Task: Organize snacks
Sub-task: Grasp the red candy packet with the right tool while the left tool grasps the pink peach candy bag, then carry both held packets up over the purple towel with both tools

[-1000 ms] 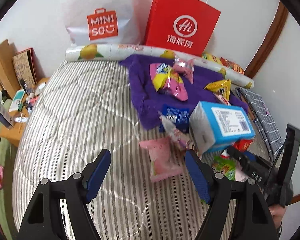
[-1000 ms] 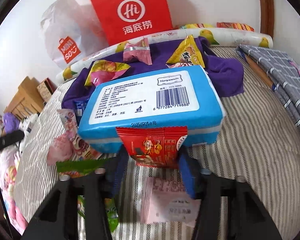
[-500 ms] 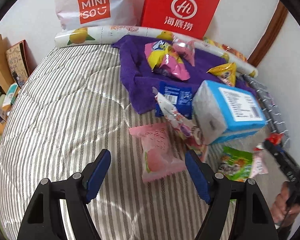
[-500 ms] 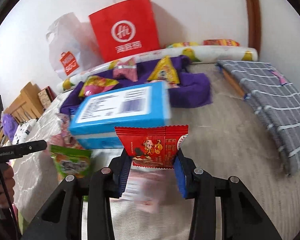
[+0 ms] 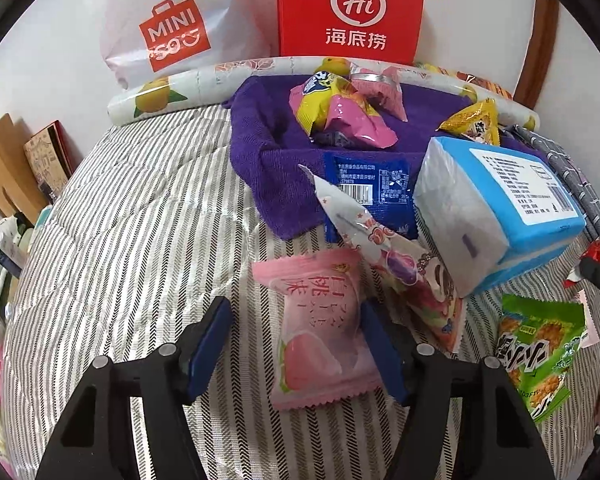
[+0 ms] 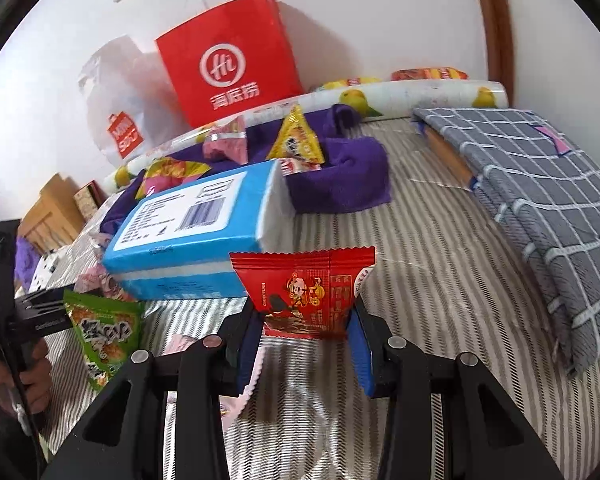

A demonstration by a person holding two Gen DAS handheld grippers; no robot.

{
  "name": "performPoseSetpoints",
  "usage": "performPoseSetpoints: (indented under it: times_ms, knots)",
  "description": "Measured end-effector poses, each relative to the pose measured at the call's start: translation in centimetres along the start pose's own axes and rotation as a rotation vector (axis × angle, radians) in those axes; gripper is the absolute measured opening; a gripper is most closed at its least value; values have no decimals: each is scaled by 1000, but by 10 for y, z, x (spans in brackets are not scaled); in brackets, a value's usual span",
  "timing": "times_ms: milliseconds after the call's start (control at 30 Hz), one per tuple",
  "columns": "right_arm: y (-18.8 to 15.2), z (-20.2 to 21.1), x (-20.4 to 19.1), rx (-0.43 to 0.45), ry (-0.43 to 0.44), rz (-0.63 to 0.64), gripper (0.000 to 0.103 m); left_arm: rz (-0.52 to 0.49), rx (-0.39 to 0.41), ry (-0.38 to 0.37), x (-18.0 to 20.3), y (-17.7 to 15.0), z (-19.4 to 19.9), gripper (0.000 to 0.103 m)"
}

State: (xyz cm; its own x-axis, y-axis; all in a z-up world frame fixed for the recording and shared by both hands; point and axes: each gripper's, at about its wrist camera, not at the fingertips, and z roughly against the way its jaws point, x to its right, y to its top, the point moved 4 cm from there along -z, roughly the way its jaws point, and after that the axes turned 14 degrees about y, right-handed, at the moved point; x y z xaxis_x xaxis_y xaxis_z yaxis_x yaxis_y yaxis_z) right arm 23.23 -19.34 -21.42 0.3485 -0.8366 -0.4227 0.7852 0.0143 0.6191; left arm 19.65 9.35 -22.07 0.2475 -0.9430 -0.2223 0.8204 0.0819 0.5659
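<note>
The left gripper (image 5: 296, 344) is spread wide around the pink peach snack packet (image 5: 320, 332), which lies on the striped bed (image 5: 140, 220); closing comes next. The right gripper (image 6: 302, 340) clamps the red snack packet (image 6: 304, 292), lifted, apparently awaiting placement.

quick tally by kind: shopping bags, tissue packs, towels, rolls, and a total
shopping bags: 2 (red bag, white bag)
tissue pack: 1
purple towel: 1
lemon-print roll: 1
total: 5
</note>
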Motion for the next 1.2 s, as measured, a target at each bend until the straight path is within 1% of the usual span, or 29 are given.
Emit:
performPoseSetpoints:
  times_ms: [133, 267, 367, 400, 467, 500, 567, 700, 767, 933, 1100, 1200]
  knots:
    - [-1, -7, 0, -37, -37, 4, 40, 2, 0, -2, 0, 0, -1, 65]
    - [-2, -8, 0, -38, -47, 3, 40, 9, 0, 1, -2, -1, -1, 63]
    - [-2, -6, 2, -28, -38, -7, 40, 32, 3, 16, -6, 0, 0, 49]
    - [-2, -6, 3, -29, -36, -9, 40, 44, 5, 21, -8, 0, 1, 39]
    - [-2, -6, 2, -32, -38, -8, 40, 61, 4, 10, -12, -1, 1, 38]
    - [-2, -6, 2, -33, -40, -6, 40, 71, 5, -1, -13, 0, 1, 35]
    - [-2, -7, 1, -35, -47, -1, 40, 91, 2, -26, -17, 0, 1, 34]
    - [-2, -7, -1, -34, -65, 9, 40, 135, -29, -81, -26, -3, 4, 34]
    - [-3, -6, -2, -29, -75, 15, 40, 144, -34, -79, -31, -4, 8, 34]
    - [-3, 2, -2, 1, -101, 11, 40, 141, 4, -78, -42, -4, 24, 34]
    - [-4, 13, -8, -1, -110, 5, 40, 138, 32, -95, -49, 1, 45, 34]
    - [1, 25, -20, 15, -83, 5, 40, 131, 51, -110, -46, 7, 57, 34]
